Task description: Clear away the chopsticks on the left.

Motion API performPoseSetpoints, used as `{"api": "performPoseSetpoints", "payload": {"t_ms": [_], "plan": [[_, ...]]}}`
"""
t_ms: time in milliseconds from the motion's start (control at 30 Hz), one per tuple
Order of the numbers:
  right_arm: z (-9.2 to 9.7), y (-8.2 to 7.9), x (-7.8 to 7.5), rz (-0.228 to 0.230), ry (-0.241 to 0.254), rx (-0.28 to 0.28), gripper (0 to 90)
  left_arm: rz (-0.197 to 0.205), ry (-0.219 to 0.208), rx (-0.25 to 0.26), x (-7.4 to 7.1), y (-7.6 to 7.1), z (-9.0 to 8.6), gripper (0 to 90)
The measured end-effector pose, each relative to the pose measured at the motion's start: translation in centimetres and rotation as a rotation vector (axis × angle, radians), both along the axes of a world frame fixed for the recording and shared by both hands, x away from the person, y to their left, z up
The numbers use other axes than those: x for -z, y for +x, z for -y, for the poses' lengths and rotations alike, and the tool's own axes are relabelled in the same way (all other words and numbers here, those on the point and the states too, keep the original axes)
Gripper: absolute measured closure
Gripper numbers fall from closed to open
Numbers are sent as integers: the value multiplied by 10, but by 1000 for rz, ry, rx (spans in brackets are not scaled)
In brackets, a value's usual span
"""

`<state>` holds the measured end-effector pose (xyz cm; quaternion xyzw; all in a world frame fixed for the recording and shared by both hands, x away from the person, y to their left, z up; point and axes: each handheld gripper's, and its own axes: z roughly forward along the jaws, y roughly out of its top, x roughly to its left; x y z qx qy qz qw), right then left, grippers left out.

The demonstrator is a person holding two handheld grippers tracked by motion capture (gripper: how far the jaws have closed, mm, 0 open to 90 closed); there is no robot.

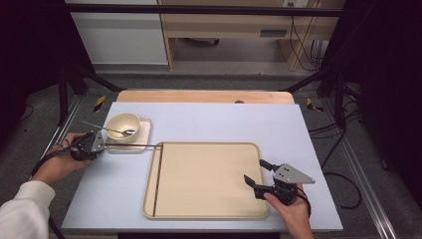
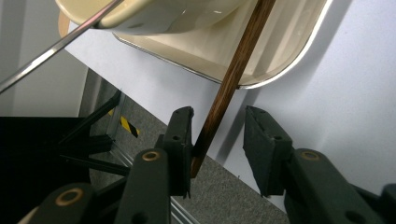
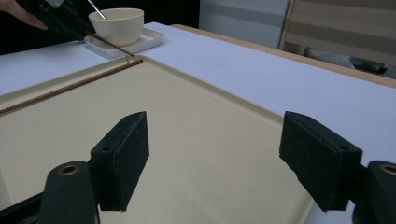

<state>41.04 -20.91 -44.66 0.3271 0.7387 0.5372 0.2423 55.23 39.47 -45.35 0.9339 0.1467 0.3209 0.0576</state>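
A dark wooden chopstick [image 1: 133, 146] lies level from the small cream plate [image 1: 145, 130] to the corner of the big cream tray [image 1: 209, 209]. Its near end [image 2: 233, 70] sits between the jaws of my left gripper [image 1: 103, 145] [image 2: 217, 116]. It rests against one pad, and a clear gap separates it from the other. A second chopstick [image 1: 158, 179] [image 3: 70, 88] lies inside the tray along its left rim. My right gripper [image 1: 255, 171] [image 3: 217, 123] hangs open over the tray's right side with nothing between its pads.
A cream bowl [image 1: 123, 124] [image 3: 116, 23] with a metal spoon [image 1: 107, 129] [image 2: 51, 46] stands on the small plate, just beyond the left gripper. The table's left edge and the floor lie close behind that gripper. A wooden strip [image 1: 204, 96] borders the far edge.
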Motion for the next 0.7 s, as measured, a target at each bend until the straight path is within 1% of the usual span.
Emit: {"api": "performPoseSetpoints", "payload": {"t_ms": [67,100,133,233,300,333,367,433,467,500,533,567,700], "plan": [[0,0,0,0,0,-1,246,2,0,1,0,0,0,645],[0,0,0,0,0,-1,246,-3,-2,4,0,1,0,645],[0,0,0,0,-2,-3,247,2,0,5,1,1,0,664],[-1,0,0,-1,0,-4,249,-5,15,14,1,1,1,683],[0,0,0,-2,2,-4,249,0,15,16,2,1,1,709],[0,0,0,-3,3,-4,249,-5,13,16,2,1,1,720],[0,0,0,-6,4,-6,249,-19,7,17,2,1,0,723],[0,0,0,-5,5,-6,249,-26,16,23,3,0,0,737],[0,0,0,-7,3,-8,249,-27,26,32,3,-1,0,756],[0,0,0,-7,3,-8,249,-28,38,37,2,-1,0,756],[-1,0,0,-9,3,-9,248,-27,35,42,2,-3,-1,797],[-1,0,0,-9,3,-9,248,-27,35,42,2,-3,-1,801],[-1,1,1,-13,4,-9,247,-33,46,71,1,-8,-1,823]]}}
